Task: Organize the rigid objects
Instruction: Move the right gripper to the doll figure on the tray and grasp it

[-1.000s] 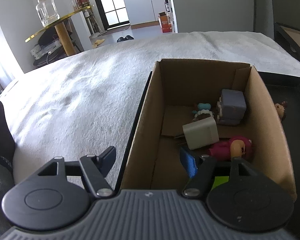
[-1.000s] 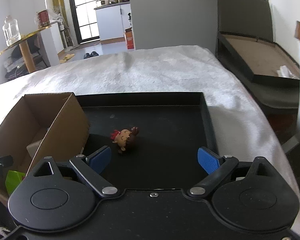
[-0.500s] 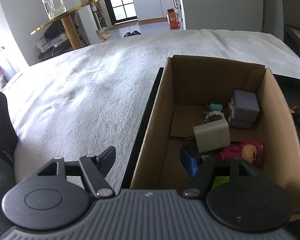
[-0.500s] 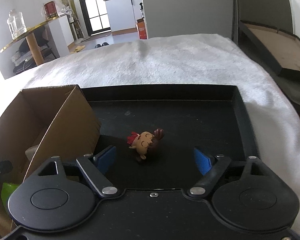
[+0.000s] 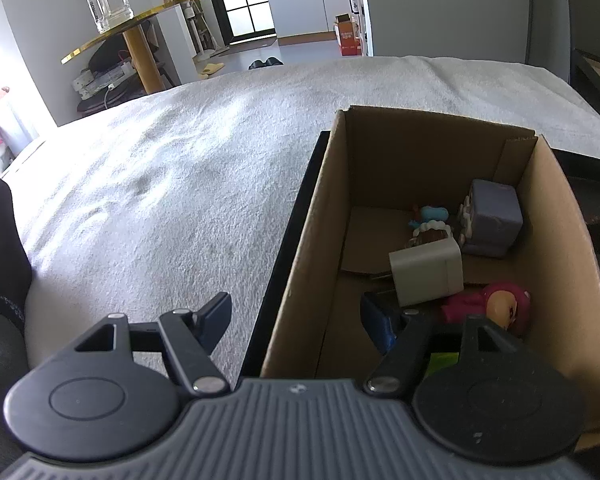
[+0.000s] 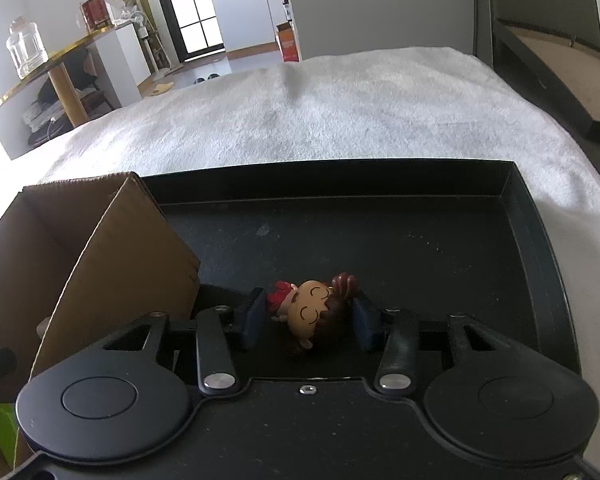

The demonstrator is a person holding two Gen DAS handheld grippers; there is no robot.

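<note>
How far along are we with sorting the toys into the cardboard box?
Done: the cardboard box already holds a white charger, a purple cube, a pink figure and a small blue-topped figure. In hand: the right gripper has just been closing around the brown-haired figurine lying on the black tray; contact looks close. Left: lift it into the box. The left gripper straddles the box wall, open.

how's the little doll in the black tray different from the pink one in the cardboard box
The brown-haired doll lies in the black tray, alone there; the pink doll lies in the cardboard box among a white charger and other small items. The brown-haired doll sits between the fingers of the right gripper, which have just been closing on it; no gripper surrounds the pink doll. Both are small figurines lying on their sides.
</note>
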